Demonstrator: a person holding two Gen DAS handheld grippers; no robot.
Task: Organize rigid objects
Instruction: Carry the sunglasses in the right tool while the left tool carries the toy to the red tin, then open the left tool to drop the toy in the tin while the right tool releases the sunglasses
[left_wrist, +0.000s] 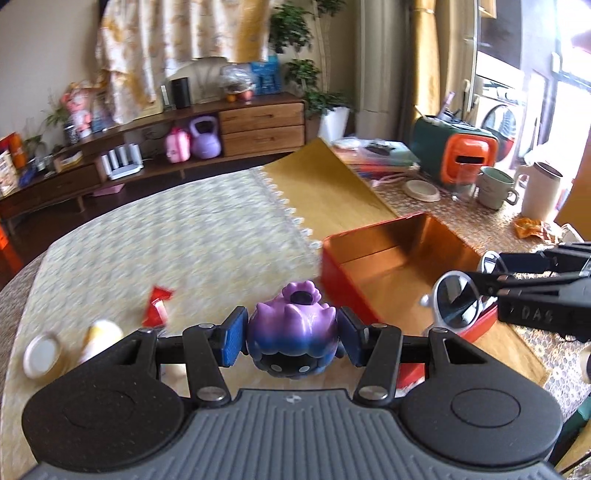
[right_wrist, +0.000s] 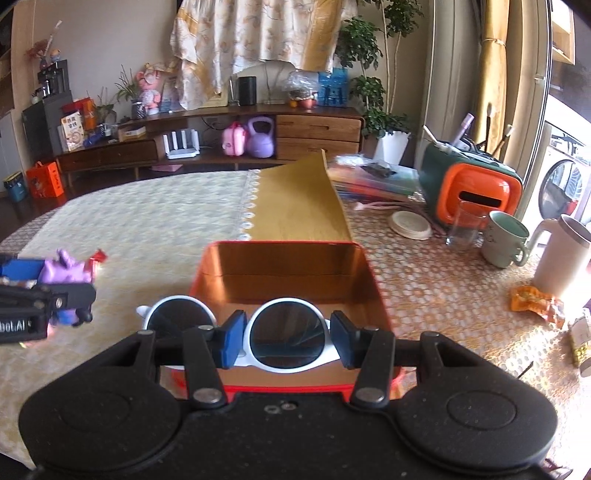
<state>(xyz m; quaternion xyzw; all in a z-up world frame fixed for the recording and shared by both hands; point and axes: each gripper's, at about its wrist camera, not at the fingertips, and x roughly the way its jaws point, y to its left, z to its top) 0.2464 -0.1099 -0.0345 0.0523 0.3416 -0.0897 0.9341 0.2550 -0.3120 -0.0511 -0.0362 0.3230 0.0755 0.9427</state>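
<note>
My left gripper (left_wrist: 291, 341) is shut on a purple and dark blue toy figure (left_wrist: 291, 332), held above the table just left of an open red tin box (left_wrist: 399, 258). My right gripper (right_wrist: 288, 338) is shut on white round sunglasses (right_wrist: 288, 332), gripping one lens, held over the near edge of the red box (right_wrist: 288, 273). The sunglasses also show in the left wrist view (left_wrist: 458, 297), at the box's right side. The left gripper and toy show at the left of the right wrist view (right_wrist: 66, 275).
A red wrapper (left_wrist: 157, 301), a pale bottle (left_wrist: 99, 338) and a round lid (left_wrist: 42, 354) lie on the tablecloth at the left. A green mug (right_wrist: 504, 238), a glass (right_wrist: 463, 227), a white jug (right_wrist: 561, 254), an orange-green box (right_wrist: 469, 188) and an orange snack wrapper (right_wrist: 535, 299) stand at the right.
</note>
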